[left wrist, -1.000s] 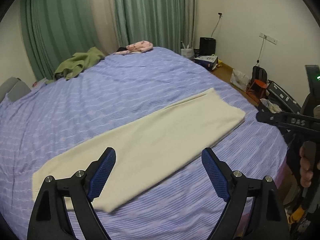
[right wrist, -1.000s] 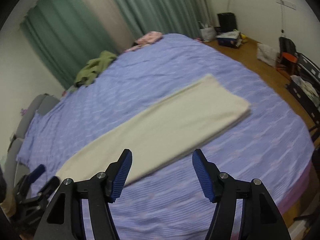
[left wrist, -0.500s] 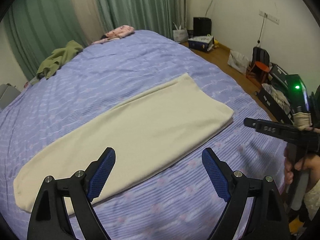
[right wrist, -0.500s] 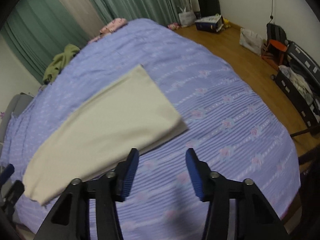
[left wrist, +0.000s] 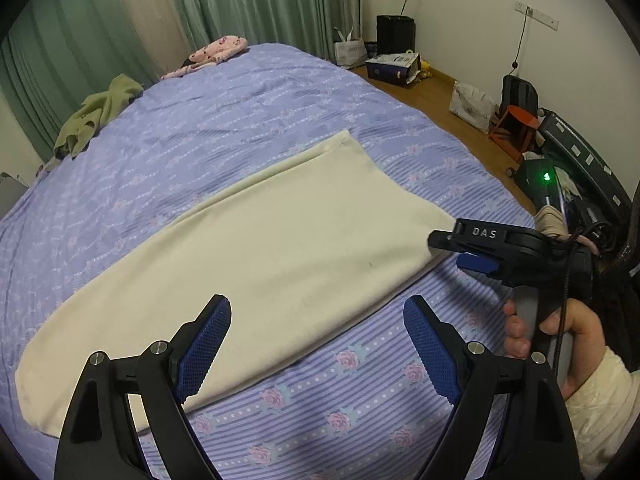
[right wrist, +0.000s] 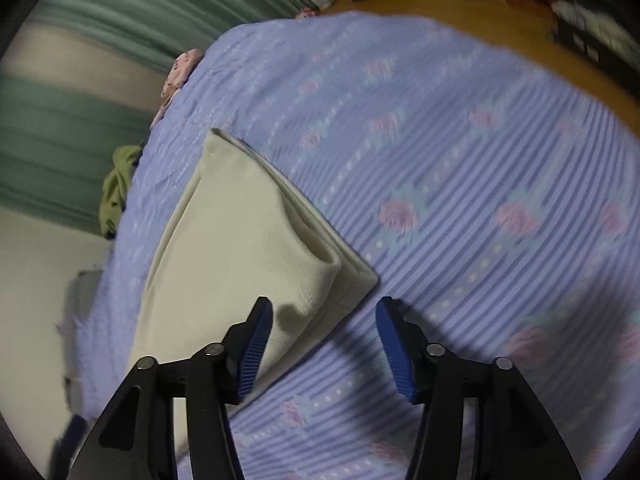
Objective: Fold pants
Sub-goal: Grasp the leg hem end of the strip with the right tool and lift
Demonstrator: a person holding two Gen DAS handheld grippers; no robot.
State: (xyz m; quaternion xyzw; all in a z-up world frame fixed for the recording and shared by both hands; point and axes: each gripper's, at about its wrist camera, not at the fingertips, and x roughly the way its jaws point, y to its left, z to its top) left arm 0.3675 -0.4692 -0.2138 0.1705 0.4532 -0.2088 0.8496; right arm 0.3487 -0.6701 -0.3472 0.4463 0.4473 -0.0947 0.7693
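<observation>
Two layers of soft cream pants [left wrist: 256, 264] lie flat on the bed [left wrist: 240, 120] — light, floppy. Left tool [left wrist: 316, 344] gapes empty; right tool [right wrist: 324, 344], opening, hovers at the waist corner — likely the best hold, pinching both layers.

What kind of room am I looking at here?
Most likely a bedroom in a home: a large bed with a lilac flowered cover, long green curtains behind it, and cream pants laid flat on the bed.
</observation>
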